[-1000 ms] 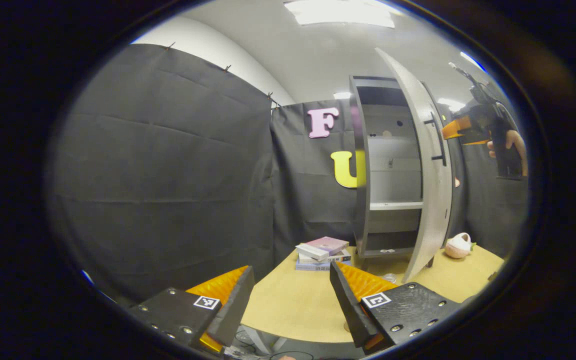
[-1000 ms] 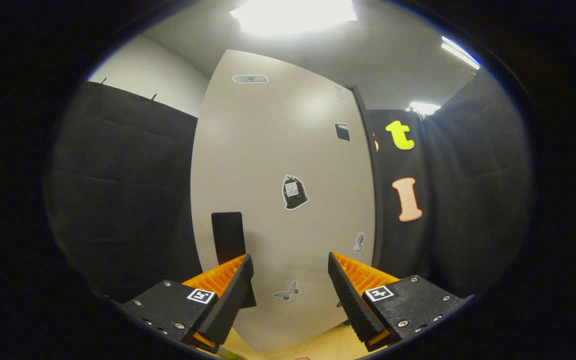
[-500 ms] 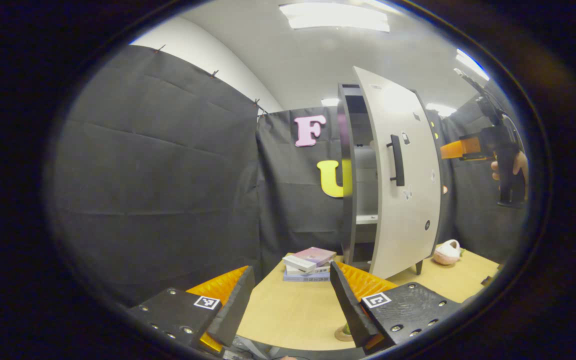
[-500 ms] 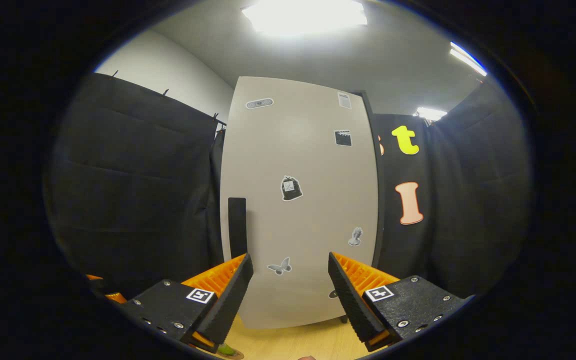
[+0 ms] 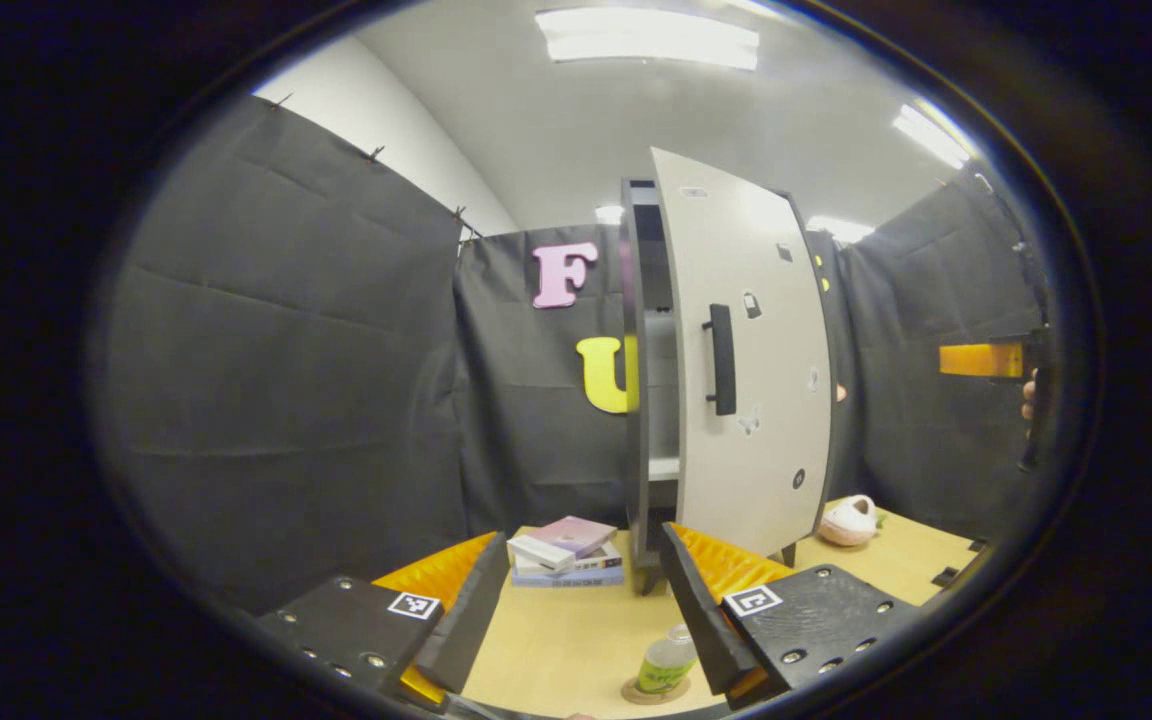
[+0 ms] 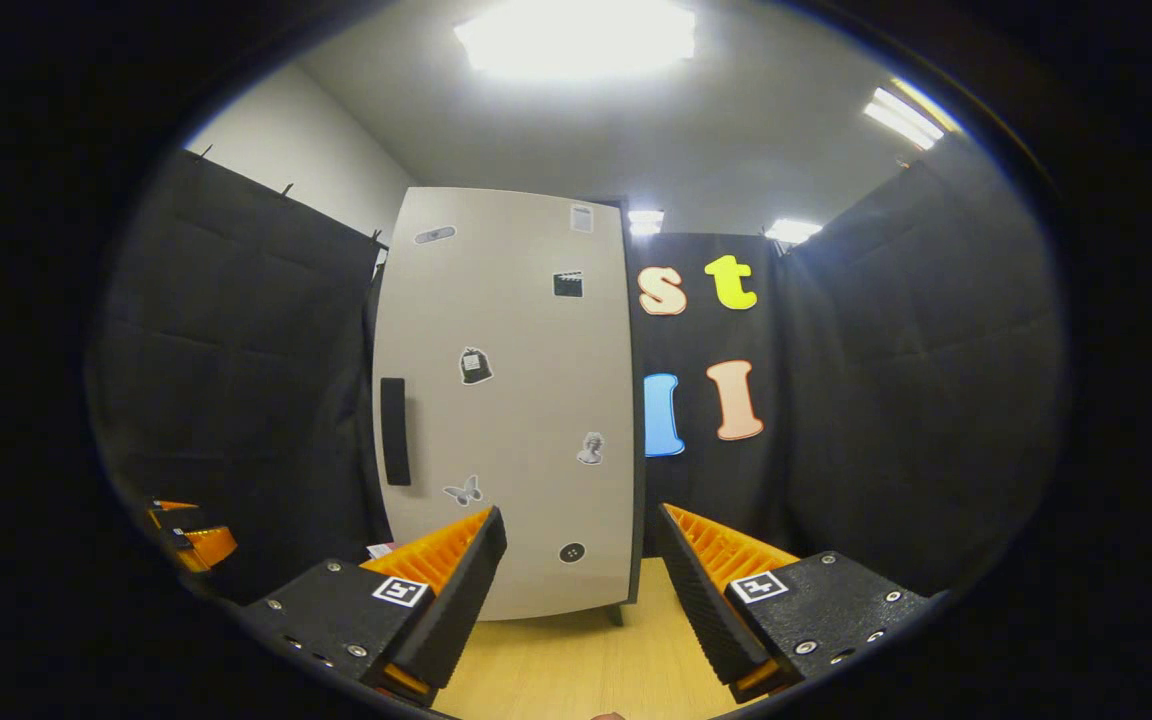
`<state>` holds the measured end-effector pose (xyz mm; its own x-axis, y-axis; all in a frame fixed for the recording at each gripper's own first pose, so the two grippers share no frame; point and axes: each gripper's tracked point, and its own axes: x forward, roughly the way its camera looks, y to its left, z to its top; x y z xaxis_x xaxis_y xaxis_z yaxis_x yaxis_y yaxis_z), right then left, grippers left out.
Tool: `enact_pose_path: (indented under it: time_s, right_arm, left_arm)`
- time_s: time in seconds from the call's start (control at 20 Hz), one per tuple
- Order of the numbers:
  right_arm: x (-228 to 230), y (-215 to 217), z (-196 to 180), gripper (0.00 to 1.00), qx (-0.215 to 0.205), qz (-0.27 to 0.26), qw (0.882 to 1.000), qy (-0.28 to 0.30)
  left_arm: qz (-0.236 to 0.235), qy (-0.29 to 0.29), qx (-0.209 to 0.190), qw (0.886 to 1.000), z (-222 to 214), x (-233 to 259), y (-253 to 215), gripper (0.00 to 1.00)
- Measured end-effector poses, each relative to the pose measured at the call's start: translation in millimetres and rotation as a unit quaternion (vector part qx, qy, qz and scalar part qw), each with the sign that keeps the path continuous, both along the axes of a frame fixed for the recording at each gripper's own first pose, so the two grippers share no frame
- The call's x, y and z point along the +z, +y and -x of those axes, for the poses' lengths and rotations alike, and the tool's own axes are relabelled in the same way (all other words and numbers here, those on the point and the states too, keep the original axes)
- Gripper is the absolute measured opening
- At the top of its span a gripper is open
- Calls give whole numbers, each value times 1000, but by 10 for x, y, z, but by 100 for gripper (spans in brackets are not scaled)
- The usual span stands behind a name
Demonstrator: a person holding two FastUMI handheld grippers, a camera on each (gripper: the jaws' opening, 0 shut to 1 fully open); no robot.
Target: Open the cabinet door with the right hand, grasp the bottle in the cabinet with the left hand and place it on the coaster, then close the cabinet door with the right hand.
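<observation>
Bottle (image 5: 665, 662) stands on coaster (image 5: 654, 691) at 6 o'clock; door (image 5: 748, 360) ajar. Both grippers' (image 5: 576, 610) (image 6: 581, 590) fingers apart, empty.

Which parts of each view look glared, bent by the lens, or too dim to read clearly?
Right gripper view: the ceiling light is blown out to white, and the cabinet door bulges as the fisheye bows its straight edges. Left gripper view: the door curves too, the bottle on its coaster sits low between open jaws, and the other gripper dims at the rim.
</observation>
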<state>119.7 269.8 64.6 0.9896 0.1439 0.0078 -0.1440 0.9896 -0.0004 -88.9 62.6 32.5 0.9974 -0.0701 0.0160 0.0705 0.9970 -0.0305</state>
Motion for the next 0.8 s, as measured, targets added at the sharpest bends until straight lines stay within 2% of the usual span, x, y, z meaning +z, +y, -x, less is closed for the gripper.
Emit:
enact_pose_path:
  time_s: [0.1, 0.15, 0.25, 0.3, 0.35, 0.4, 0.5, 0.7, 0.75, 0.8]
  right_arm:
    - [-23, -212, 31, 93, -10, 0, 1000, -2]
    - [-40, -324, 49, 94, -16, 3, 1000, -2]
    - [-75, -507, 69, 93, -23, 6, 1000, -3]
    - [-104, -586, 78, 93, -26, 8, 1000, -3]
    - [-136, -661, 91, 93, -29, 10, 1000, -2]
    - [-180, -724, 103, 93, -30, 11, 999, 1]
    - [-262, -824, 147, 94, -29, 9, 999, 9]
    - [-380, -995, 198, 94, -34, 9, 999, 20]
    - [-390, -1017, 205, 94, -33, 8, 999, 22]
    - [-401, -1034, 207, 94, -34, 6, 999, 22]
  left_arm:
    - [2, -1, 2, 1000, -36, 74, -103, 91]
    - [3, -3, 3, 1000, -44, 121, -145, 87]
    - [5, -3, 9, 1000, -82, 162, -265, 87]
    - [5, -2, 14, 1000, -110, 174, -347, 91]
    - [5, -3, 15, 1000, -112, 199, -406, 91]
    - [5, -4, 15, 1000, -109, 227, -500, 87]
    - [5, -1, 12, 1000, -112, 244, -626, 92]
    - [6, 0, 15, 1000, -98, 279, -779, 91]
    - [3, 0, 17, 1000, -93, 289, -794, 87]
    - [-2, -2, 18, 1000, -84, 296, -811, 91]
